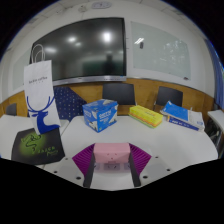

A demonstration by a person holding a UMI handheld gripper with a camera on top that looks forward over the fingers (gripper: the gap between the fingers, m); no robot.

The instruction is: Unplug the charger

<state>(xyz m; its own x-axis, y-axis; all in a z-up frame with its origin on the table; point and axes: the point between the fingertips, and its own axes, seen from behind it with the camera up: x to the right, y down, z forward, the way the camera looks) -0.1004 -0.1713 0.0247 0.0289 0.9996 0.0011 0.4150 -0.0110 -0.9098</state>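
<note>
I hold my gripper (pixel 111 170) level and low over the white table (pixel 170 135), pointing straight ahead across it toward the far wall. Its two fingers sit wide apart, and a pink box (pixel 111 155) stands between them on the table with a gap at each side, so I have nothing clamped. The magenta pad of the left finger (pixel 80 161) and that of the right finger (pixel 142 161) angle outward beside the box without touching it, as far as I can tell.

Beyond the pink box stands a blue box (pixel 99 115), turned cornerwise. To its right lies a yellow box (pixel 146 116), and further right a blue and white box (pixel 183 116). To the left a white bag with a blue deer print (pixel 39 98) stands upright, and a dark green bag (pixel 38 143) lies flat near my left finger. Black chairs (pixel 120 94) line the far side of the table, under a large dark screen (pixel 84 49) on the wall.

I cannot make out a charger or its plug anywhere here. My own hand is out of sight.
</note>
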